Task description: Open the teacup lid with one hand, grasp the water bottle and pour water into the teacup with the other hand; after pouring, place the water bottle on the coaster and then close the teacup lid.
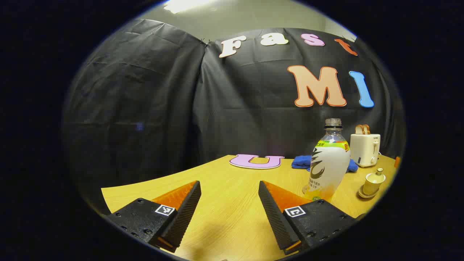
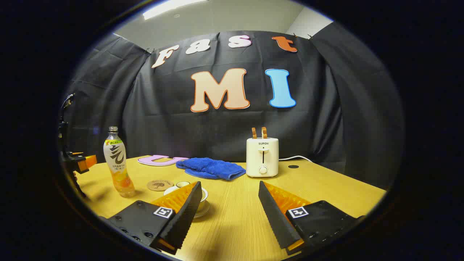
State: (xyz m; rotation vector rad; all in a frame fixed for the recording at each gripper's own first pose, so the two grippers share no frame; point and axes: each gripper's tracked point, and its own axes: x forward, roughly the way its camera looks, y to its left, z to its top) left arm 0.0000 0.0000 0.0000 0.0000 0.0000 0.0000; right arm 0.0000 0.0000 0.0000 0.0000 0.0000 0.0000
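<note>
Two grippers, both spread wide and holding nothing, hover low over the wooden table (image 2: pixel 235 221). From my left gripper (image 1: pixel 230 212), the water bottle (image 1: pixel 328 166) stands upright just ahead and to the right of the right finger, with no cap that I can see and orange liquid in its lower part. Farther right sits the lidded teacup (image 1: pixel 373 182) on its saucer, lid in place. Beyond them lie a blue towel (image 1: pixel 302 162) and a white toaster (image 1: pixel 364 148).

From my right gripper (image 2: pixel 230 212), the teacup (image 2: pixel 200 197) is partly hidden behind the left finger — very close. The round coaster (image 2: pixel 160 185) lies just past it to the left, the bottle (image 2: pixel 118 165) left again, and the other gripper (image 2: pixel 78 162) at the far left edge. The towel (image 2: pixel 210 168) and toaster (image 2: pixel 262 156) stand ahead.

Nothing of the task looks begun. My worry is the bottle: it appears uncapped, so a crooked approach with a finger could tip it and spill. The lid knob is small — a squeeze slightly off-centre might skid it sideways or drag the cup on its saucer.
</note>
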